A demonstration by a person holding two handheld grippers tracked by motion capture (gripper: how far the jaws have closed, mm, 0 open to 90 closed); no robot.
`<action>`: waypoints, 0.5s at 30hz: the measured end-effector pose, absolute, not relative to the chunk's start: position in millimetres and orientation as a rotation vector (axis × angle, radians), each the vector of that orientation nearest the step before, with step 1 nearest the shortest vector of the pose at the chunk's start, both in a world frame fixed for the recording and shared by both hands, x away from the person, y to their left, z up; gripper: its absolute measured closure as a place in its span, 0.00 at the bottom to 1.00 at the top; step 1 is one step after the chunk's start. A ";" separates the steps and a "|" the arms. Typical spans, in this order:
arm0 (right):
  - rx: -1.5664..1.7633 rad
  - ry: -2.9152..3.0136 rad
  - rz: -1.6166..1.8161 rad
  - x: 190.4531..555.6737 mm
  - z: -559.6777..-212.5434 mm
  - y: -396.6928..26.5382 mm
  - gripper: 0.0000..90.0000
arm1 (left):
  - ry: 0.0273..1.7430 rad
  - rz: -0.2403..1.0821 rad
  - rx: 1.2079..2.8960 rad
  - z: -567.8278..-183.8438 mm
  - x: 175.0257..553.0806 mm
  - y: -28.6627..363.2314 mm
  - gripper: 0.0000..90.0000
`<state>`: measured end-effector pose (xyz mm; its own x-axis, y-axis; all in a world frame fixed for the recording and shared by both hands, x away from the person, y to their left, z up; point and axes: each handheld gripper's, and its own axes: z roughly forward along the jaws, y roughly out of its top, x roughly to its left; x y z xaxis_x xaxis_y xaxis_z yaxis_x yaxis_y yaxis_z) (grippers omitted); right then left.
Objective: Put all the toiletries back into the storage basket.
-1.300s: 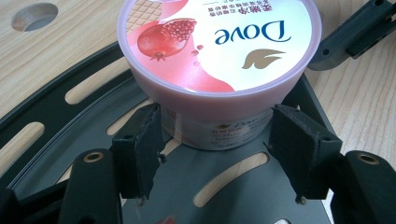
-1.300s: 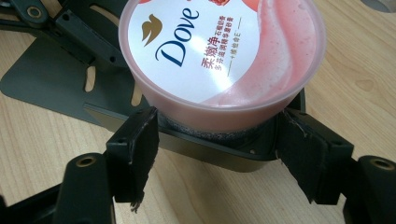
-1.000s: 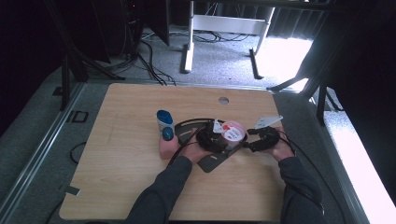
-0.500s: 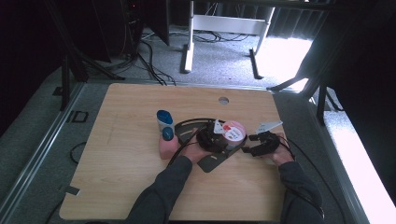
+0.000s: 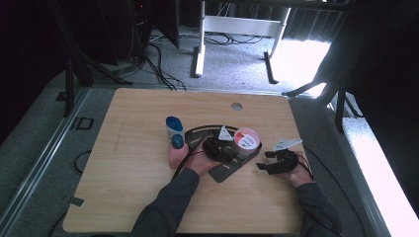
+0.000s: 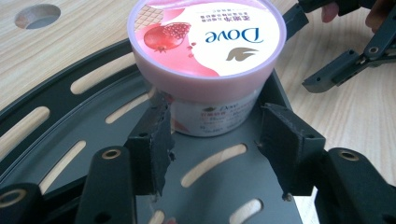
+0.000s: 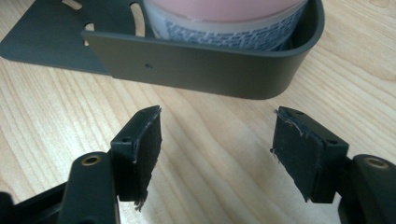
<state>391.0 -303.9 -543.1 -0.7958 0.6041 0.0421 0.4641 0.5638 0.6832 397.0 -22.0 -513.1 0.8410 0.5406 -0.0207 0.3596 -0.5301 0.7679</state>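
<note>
High view: a person's two forearms are seen entering from the bottom edge over a pale wooden worktop [image 5: 123, 148], each hand holding a black two-jaw gripper. Near the middle, a round pink tub [image 5: 246, 140] with a pomegranate-printed lid is seen standing upright in a dark slotted metal rack [image 5: 228, 172] that lies flat on the worktop. The left gripper [image 5: 220, 148] is placed just beside the tub on its left, and the right gripper [image 5: 269, 165] is held low over bare wood to the tub's right, near the rack's curved end. A blue-capped bottle [image 5: 174, 129] is stood apart on the far left. In the left gripper view, the tub [image 6: 205, 60] is found straight ahead of the jaws, its axis vertical, its base sitting between the two pads; the jaws have just been closing, yet a gap is left at each side, so the tub is not yet judged to be gripped. In the right gripper view, the rack's raised rim [image 7: 205, 65] is seen directly ahead, with the tub behind it; these jaws have also just been closing but are parted over bare wood, nothing held. The left hand is judged the nearer for taking the tub.
</note>
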 end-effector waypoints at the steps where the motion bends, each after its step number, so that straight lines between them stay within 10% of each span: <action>1: 0.894 2.595 1.049 388.5 -543.8 -303.4 0.36 | 0.644 0.283 2.193 -512.0 395.3 -21.0 0.49; 15: 0.918 2.543 1.112 364.6 -551.0 -299.2 0.35 | 0.587 0.245 2.183 -502.9 378.9 -11.4 0.54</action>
